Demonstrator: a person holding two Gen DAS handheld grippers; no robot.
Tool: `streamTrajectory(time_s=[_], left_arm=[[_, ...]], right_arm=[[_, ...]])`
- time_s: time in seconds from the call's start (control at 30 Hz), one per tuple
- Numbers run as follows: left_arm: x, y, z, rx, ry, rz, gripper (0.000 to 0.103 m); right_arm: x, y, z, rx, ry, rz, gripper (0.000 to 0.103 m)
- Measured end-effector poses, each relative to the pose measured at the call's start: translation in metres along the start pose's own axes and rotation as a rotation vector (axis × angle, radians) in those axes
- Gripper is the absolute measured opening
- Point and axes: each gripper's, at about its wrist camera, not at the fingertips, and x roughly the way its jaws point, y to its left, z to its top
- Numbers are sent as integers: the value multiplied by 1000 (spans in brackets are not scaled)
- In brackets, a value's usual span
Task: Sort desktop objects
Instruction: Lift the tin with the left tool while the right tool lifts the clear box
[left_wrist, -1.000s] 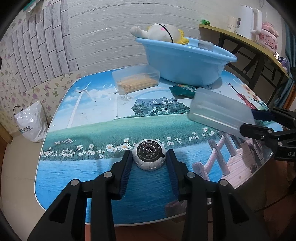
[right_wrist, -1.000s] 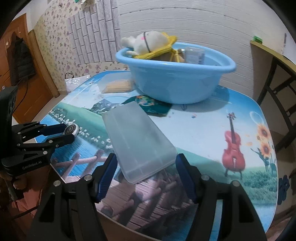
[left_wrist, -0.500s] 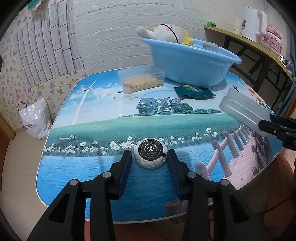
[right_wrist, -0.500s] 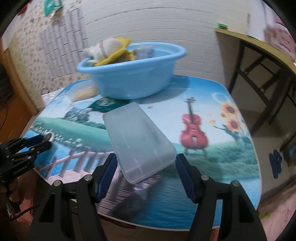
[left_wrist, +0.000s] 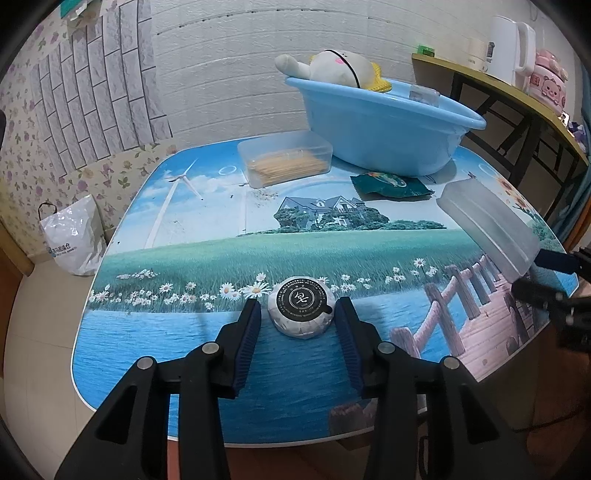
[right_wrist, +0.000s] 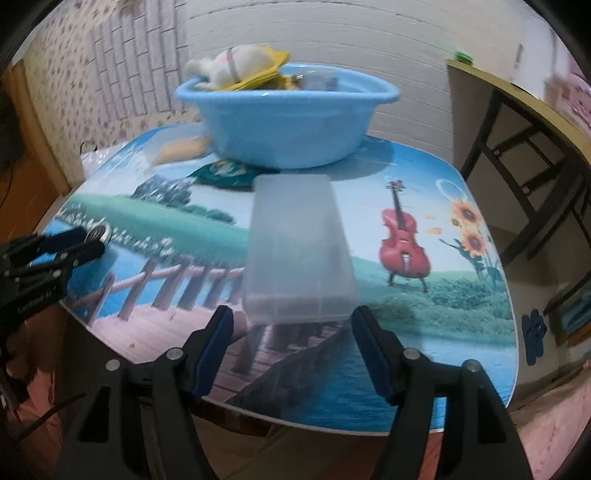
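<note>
A round white puck with a black label (left_wrist: 302, 312) lies near the table's front edge, between the fingers of my left gripper (left_wrist: 297, 304). Its jaws are opening, and a thin gap shows beside each pad. A frosted clear plastic box (right_wrist: 299, 254) lies lengthwise on the table's right side. Its near end sits between the fingertips of my right gripper (right_wrist: 292, 314), whose jaws are opening too, with the pads standing just off its sides. In the left wrist view the box (left_wrist: 487, 225) and right gripper (left_wrist: 532, 273) show at the right edge. The right wrist view shows the left gripper (right_wrist: 94, 240) at the left.
A blue basin (left_wrist: 384, 125) holding a plush toy (left_wrist: 332, 68) stands at the back. Left of it is a clear box of thin sticks (left_wrist: 286, 158), in front of it a green packet (left_wrist: 391, 184). A white bag (left_wrist: 72, 240) lies on the floor left; a side table (left_wrist: 517, 96) stands right.
My left pads have spread slightly off the puck. The right gripper has swung round, and the frosted box, held slantwise before, now lies straight ahead between wider jaws.
</note>
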Motion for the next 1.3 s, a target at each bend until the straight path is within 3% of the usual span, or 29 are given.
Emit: streamTrajectory(time_s=[0.13, 0.2, 0.43, 0.63, 0.8, 0.97, 1.03, 1.1, 1.17, 1.3], left_arm=[[1, 0, 0, -2, -3, 1, 46], [1, 1, 0, -7, -3, -1, 51], [3, 1, -1, -8, -16, -2, 58], [5, 3, -2, -15, -20, -2, 75], [7, 3, -1, -19, -23, -2, 85], [8, 4, -2, -19, -27, -6, 85], [7, 4, -2, -19, -28, -7, 85], [7, 3, -2, -17, -29, -13, 80], [5, 1, -3, -9, -36, -22, 72], [2, -4, -3, 16, -45, -47, 50]], right_arm=[[1, -7, 3, 24, -15, -24, 72], [4, -14, 6, 55, -18, -26, 77], [17, -17, 17, 70, -28, -37, 78], [26, -16, 19, 65, -53, -22, 79], [31, -19, 18, 89, -83, -40, 100], [32, -19, 17, 101, -89, -47, 103], [32, -19, 17, 95, -92, -44, 100], [30, -18, 17, 82, -111, -34, 77], [28, -16, 17, 66, -118, -22, 66], [25, -14, 15, 59, -123, -5, 61]])
